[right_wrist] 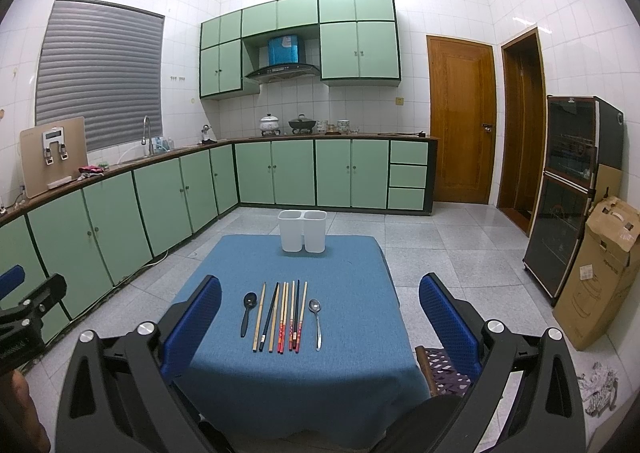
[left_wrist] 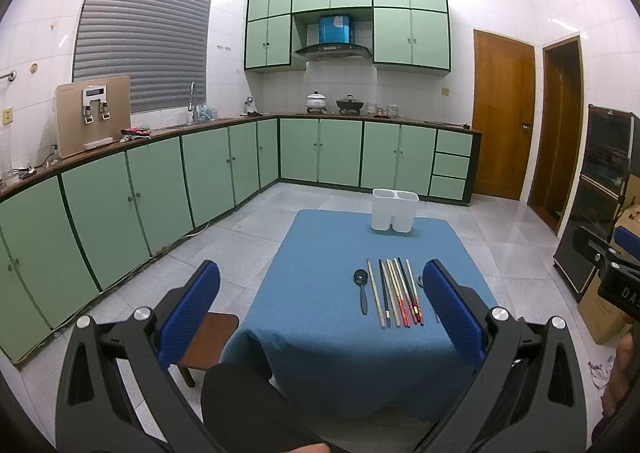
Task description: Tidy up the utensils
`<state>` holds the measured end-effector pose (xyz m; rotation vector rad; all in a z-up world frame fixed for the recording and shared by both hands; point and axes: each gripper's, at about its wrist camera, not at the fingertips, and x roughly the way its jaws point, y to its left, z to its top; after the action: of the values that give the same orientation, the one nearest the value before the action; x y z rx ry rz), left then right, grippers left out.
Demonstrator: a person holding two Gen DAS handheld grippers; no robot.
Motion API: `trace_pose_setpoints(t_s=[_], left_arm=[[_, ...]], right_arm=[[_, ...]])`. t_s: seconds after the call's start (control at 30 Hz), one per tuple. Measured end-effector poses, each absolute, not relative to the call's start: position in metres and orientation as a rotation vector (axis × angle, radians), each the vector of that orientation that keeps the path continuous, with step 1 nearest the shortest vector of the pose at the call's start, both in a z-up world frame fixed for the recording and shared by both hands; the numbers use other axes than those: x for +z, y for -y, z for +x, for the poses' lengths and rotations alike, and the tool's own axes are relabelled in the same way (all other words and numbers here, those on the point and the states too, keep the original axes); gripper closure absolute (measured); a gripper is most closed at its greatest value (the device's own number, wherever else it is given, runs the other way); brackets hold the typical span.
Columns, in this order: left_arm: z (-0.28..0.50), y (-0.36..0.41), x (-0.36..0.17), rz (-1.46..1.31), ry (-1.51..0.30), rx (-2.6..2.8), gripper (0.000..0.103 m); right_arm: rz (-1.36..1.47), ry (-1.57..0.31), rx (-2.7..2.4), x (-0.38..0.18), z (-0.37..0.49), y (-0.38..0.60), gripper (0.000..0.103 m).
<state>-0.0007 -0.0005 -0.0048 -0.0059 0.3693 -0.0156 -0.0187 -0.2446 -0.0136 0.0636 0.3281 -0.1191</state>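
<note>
Chopsticks (right_wrist: 282, 317) lay in a row on the blue-clothed table (right_wrist: 340, 365), a black spoon (right_wrist: 247, 311) at their nine o'clock and a metal spoon (right_wrist: 316, 319) at three. At twelve o'clock stood the white two-compartment holder (right_wrist: 303, 231). The left gripper (left_wrist: 320, 317) and right gripper (right_wrist: 320, 325) hovered with jaws spread wide, holding nothing.

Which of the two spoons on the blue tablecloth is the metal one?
The shiny silver metal spoon at the row's right end, beside the chopsticks; the black plastic spoon lies at the left end.
</note>
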Motion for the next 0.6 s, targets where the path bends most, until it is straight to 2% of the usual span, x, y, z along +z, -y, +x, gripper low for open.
trace_pose_setpoints(t_s=[0.37, 0.5, 0.6], left_arm=[[0.005, 0.007, -0.011, 0.023, -0.372, -0.026, 0.005], [0.023, 0.002, -0.026, 0.035, -0.395, -0.025, 0.005], [0.051, -0.001, -0.051, 0.047, -0.464, -0.029, 0.005]], right_arm=[[0.050, -0.330, -0.121, -0.007, -0.016, 0.241, 0.006], [0.024, -0.313, -0.120, -0.023, -0.006, 0.242, 0.006], [0.019, -0.368, -0.113, -0.047, 0.019, 0.247, 0.006]])
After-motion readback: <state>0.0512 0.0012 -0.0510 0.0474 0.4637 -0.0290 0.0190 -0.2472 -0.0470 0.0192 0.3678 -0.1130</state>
